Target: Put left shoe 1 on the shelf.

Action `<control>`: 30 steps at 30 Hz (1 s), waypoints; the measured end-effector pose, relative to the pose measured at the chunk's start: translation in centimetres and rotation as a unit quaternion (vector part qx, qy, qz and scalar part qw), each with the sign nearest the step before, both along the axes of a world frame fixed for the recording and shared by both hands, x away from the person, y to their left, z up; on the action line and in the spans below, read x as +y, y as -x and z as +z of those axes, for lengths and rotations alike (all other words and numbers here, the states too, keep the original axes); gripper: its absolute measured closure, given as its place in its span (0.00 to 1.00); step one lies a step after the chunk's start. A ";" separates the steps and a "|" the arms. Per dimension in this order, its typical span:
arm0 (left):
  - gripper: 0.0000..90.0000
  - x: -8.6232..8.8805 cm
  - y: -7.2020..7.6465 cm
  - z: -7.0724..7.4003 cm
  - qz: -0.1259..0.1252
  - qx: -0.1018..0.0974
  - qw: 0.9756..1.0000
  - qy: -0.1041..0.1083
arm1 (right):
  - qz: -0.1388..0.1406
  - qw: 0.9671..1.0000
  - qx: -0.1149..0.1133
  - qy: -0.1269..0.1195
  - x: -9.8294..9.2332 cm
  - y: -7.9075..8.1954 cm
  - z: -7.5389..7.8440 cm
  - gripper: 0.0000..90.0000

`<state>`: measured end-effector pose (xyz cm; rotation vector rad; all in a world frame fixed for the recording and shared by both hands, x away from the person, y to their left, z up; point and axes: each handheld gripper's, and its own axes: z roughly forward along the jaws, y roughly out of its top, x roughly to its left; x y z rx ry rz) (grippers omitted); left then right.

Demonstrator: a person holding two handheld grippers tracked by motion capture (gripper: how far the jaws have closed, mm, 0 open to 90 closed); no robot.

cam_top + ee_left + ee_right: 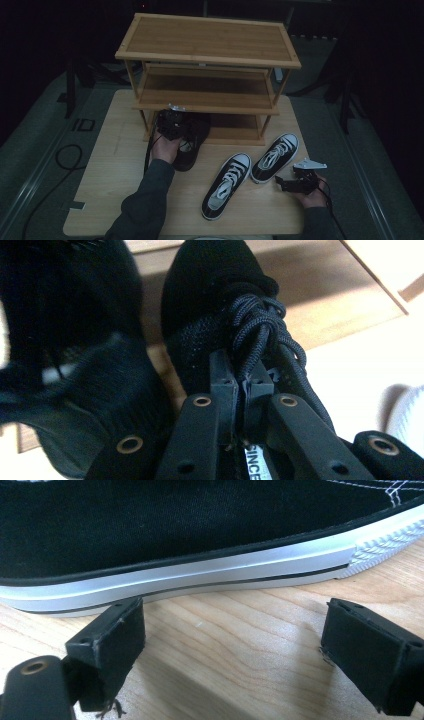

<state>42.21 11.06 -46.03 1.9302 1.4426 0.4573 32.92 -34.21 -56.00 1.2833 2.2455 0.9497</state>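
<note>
- Black shoe (215, 315): your left gripper (241, 382) is pinching its tongue by the laces, at the wooden rack's (210, 37) bottom shelf, near the table's (110, 175) far edge.
- Your right gripper (232, 645) is resting spread wide, its view showing a sneaker's (200, 535) white sole close up.

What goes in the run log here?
left gripper: shut on black shoe tongue | right gripper: open beside sneaker | rack: behind

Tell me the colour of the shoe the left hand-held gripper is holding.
All black, laces included; the shoe shows best in the left gripper view.
</note>
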 end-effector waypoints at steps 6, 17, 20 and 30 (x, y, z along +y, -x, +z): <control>0.97 0.4 -0.7 -0.7 0.036 -0.007 0.999 0.006 | 0.000 1.000 0.000 0.000 0.0 0.0 0.0 0.11; 0.72 1.1 0.0 -0.5 0.034 -0.022 0.999 0.000 | 0.000 1.000 0.000 0.000 0.0 0.0 0.0 0.11; 0.67 1.3 0.7 0.1 0.025 -0.028 0.999 -0.004 | 0.001 1.000 0.000 0.000 0.0 0.0 0.0 0.11; 0.63 1.8 4.1 1.9 -0.005 -0.053 0.999 0.005 | 0.001 1.000 0.000 0.000 0.0 0.0 0.0 0.11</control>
